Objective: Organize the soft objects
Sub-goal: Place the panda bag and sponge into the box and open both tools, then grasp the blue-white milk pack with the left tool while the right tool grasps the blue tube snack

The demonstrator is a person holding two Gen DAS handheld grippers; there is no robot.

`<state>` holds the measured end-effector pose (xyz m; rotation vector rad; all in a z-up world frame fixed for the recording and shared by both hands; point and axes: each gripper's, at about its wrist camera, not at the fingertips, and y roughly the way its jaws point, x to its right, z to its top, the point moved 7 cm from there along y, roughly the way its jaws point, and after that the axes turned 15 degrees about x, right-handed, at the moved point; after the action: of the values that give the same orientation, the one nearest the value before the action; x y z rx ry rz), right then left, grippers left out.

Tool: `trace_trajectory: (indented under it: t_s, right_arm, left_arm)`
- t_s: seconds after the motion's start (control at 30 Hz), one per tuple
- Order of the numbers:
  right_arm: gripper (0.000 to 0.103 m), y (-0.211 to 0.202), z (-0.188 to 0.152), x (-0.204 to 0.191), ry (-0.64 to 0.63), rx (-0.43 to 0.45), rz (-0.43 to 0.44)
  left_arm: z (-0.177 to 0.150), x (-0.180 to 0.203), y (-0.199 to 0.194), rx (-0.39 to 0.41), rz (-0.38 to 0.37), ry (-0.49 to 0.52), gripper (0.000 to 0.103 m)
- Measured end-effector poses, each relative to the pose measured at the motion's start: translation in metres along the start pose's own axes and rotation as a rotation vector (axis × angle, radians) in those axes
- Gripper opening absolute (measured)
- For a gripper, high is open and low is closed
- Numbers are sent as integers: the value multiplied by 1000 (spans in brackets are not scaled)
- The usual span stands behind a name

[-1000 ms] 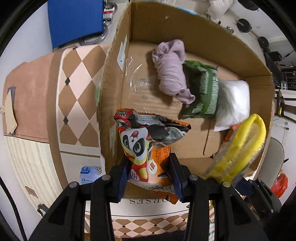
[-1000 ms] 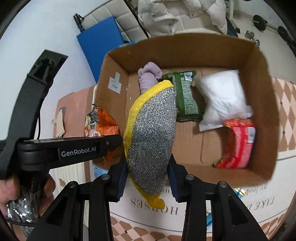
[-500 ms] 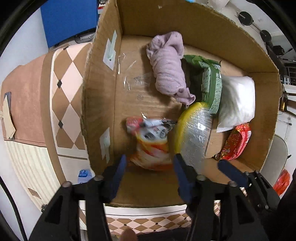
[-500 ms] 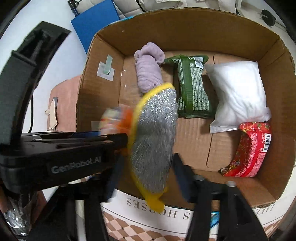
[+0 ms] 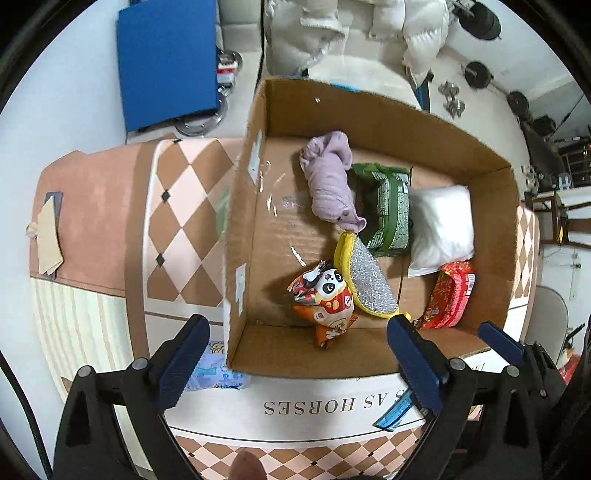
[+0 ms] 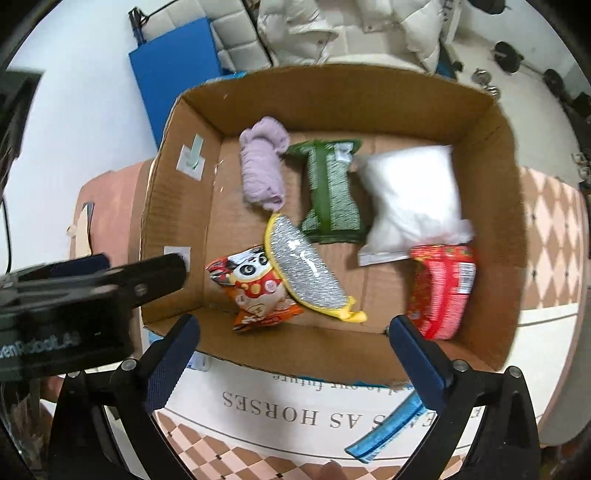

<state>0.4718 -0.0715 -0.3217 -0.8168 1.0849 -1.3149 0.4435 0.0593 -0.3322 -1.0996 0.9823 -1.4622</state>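
Note:
An open cardboard box (image 5: 373, 110) (image 6: 332, 96) holds several soft items. An orange panda snack bag (image 5: 325, 302) (image 6: 255, 291) lies near its front left. A silver sponge with yellow rim (image 5: 369, 280) (image 6: 306, 273) leans against it. Behind lie a lilac cloth (image 5: 330, 177) (image 6: 264, 170), a green packet (image 5: 388, 210) (image 6: 330, 192), a white pouch (image 5: 441, 225) (image 6: 410, 195) and a red packet (image 5: 452, 295) (image 6: 441, 291). My left gripper (image 5: 299, 358) and right gripper (image 6: 291, 358) hang open and empty above the box's front edge.
The box stands on a checkered cloth (image 5: 173, 221) with printed text at the front. A blue board (image 5: 166, 62) leans on the wall behind. White padded clothing (image 5: 351, 33) lies beyond the box. The left gripper's body (image 6: 74, 291) shows at the right view's left.
Both grippers opened and let go: the panda bag and the silver sponge dropped into the box. Both grippers then pulled back and up from the box.

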Motion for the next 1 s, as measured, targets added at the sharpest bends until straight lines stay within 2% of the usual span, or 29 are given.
trace_trajectory:
  t_s: [0.1, 0.17, 0.27, 0.3, 0.43, 0.53, 0.63, 0.7, 0.8, 0.83, 0.87, 0.97, 1.0]
  right_arm:
    - [103, -15, -1, 6, -7, 43, -50]
    - [103, -26, -5, 9, 1, 68, -52]
    - [103, -48, -22, 20, 40, 105, -42]
    - [103, -56, -34, 27, 63, 122, -44]
    - [103, -66, -82, 61, 165, 140, -60]
    - [103, -57, -118, 89, 270, 112, -51]
    - [103, -49, -142, 116, 280, 157, -151]
    - [103, -37, -156, 128, 276, 136, -197]
    - [103, -13, -176, 140, 330, 59, -198]
    - [103, -5, -181, 144, 341, 43, -196]
    - [103, 1, -184, 146, 345, 32, -200]
    - [103, 18, -189, 152, 362, -5, -200]
    - [103, 23, -190, 153, 369, -18, -202]
  left_arm:
    - [-7, -10, -15, 48, 19, -34, 98]
    - [-18, -23, -26, 83, 34, -80, 98]
    - [-50, -61, -31, 108, 23, -257, 99]
    - [-65, -78, -26, 95, 16, -347, 98]
    - [-124, -133, 25, -42, -53, -687, 98]
    - [-144, -154, 62, -104, -26, -773, 95]
    - [-149, -160, 86, -134, -12, -822, 95]
    - [-150, -157, 103, -160, 3, -834, 95]
    - [-151, -151, 118, -184, 35, -796, 93]
    - [-151, -148, 121, -188, 56, -758, 86]
    - [-152, -144, 122, -191, 70, -718, 84]
    - [-156, -132, 123, -183, 127, -540, 83]
    - [-159, -126, 123, -175, 159, -432, 83]
